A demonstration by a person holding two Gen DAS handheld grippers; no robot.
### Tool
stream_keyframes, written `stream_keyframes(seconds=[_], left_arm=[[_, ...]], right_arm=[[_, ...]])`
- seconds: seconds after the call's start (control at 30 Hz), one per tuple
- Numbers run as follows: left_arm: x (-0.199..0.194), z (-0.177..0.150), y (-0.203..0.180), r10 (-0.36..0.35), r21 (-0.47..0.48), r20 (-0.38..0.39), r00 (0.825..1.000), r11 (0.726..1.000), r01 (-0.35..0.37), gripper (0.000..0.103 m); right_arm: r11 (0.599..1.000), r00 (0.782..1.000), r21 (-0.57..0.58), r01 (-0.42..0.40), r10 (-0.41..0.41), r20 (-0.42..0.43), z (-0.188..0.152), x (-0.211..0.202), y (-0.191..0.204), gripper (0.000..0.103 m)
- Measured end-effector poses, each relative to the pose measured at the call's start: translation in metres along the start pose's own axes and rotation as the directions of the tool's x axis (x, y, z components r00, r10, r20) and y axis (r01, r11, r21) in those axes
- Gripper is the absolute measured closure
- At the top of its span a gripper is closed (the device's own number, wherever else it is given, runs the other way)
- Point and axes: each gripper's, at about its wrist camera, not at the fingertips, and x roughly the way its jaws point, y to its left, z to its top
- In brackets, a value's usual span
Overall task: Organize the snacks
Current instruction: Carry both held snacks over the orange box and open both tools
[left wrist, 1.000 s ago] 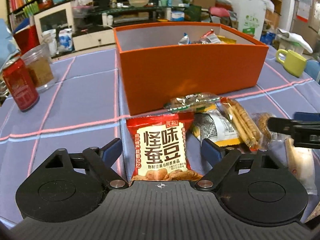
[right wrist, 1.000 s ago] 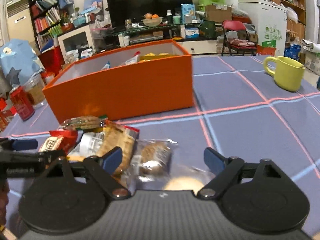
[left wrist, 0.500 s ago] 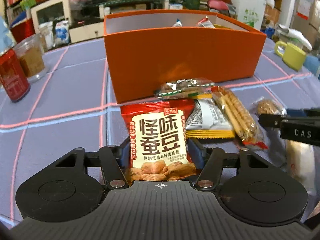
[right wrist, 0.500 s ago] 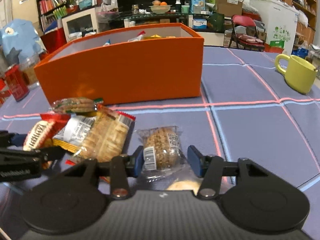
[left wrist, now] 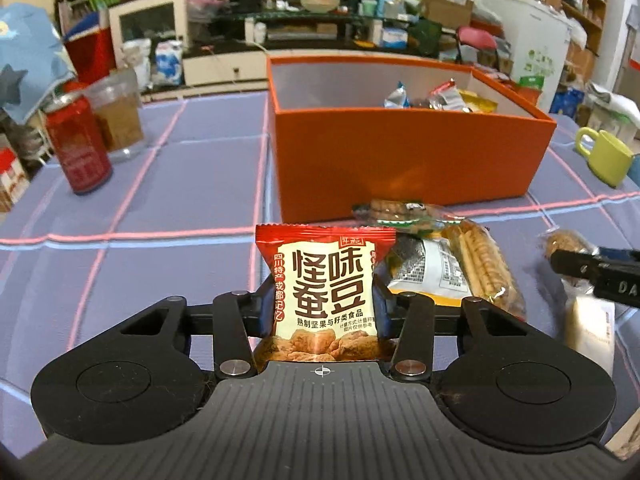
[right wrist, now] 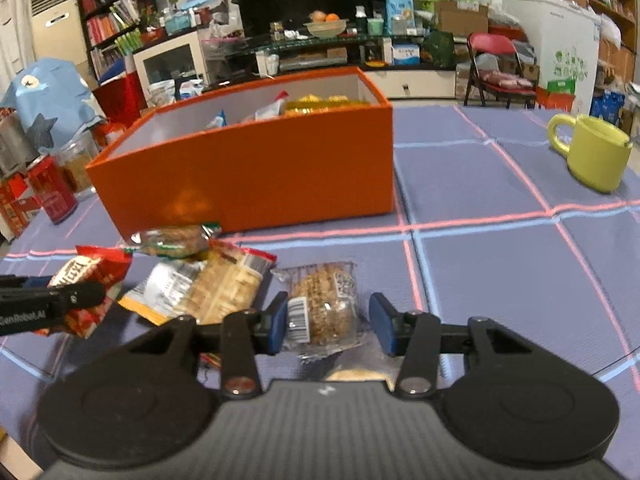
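snacks are gripped by both tools. the red bean packet [left wrist: 324,296] is pinched at its sides by the left gripper [left wrist: 323,312], whose jaws have just been closing, and is held upright near the loose pile of biscuit packs [left wrist: 452,256]. the clear-wrapped oat cookie [right wrist: 324,308] is held between the blue pads of the right gripper [right wrist: 329,322], whose jaws have likewise just been closing; the left pad is pressed on the wrapper, while contact at the right pad cannot be told. the orange box [right wrist: 256,168], with wrapped snacks already inside, is seen behind the pile on the blue checked tablecloth [right wrist: 500,272]. a yellow-green mug [right wrist: 592,152] is set to its right, a red can [left wrist: 78,144] to its left.
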Motion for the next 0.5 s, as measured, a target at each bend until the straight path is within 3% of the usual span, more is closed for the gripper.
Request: stream_keyframes(seconds=[0.5], left_arm=[[-0.041, 0.002, -0.012, 0.082, -0.010, 0.114, 0.990, 0.997, -0.082, 0.083]], right_arm=[[0.983, 0.987, -0.145, -0.113, 0.127, 0.094, 0.034, -0.050, 0.012, 0.054]])
